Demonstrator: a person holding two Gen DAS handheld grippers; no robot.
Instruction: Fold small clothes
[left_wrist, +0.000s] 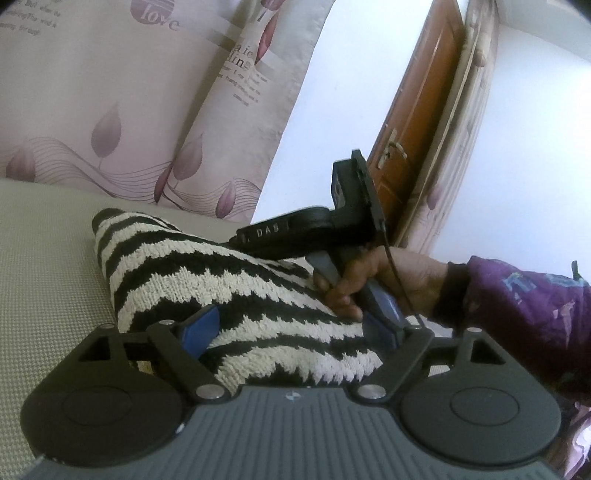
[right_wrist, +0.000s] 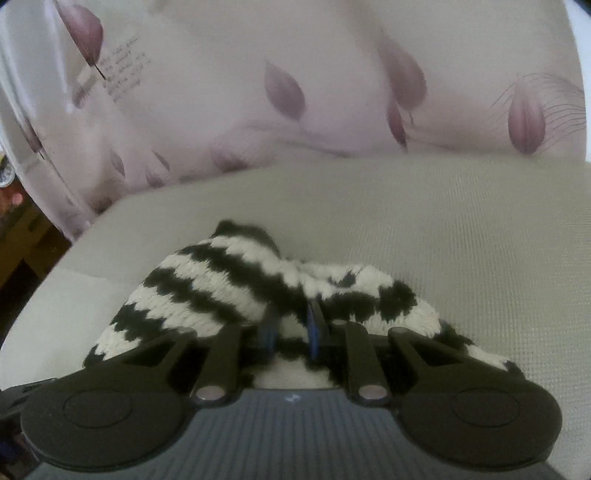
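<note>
A black-and-cream striped knit garment (left_wrist: 207, 269) lies bunched on the beige cushion (left_wrist: 44, 280). My left gripper (left_wrist: 291, 328) is open, its blue pads (left_wrist: 199, 326) set wide apart on either side of the garment's near end. In the right wrist view, my right gripper (right_wrist: 291, 332) is shut on a fold of the same garment (right_wrist: 221, 284), with cloth pinched between its narrow blue pads (right_wrist: 314, 328). The left wrist view shows a hand (left_wrist: 373, 284) in a purple sleeve holding the right gripper (left_wrist: 240, 238) against the garment's far right side.
A pink cushion with a leaf print (left_wrist: 110, 110) stands behind the seat. A brown door (left_wrist: 417, 122) and a white wall are at the back right. Bare beige cushion (right_wrist: 461, 240) spreads to the right of the garment; its edge drops off at the left (right_wrist: 44, 273).
</note>
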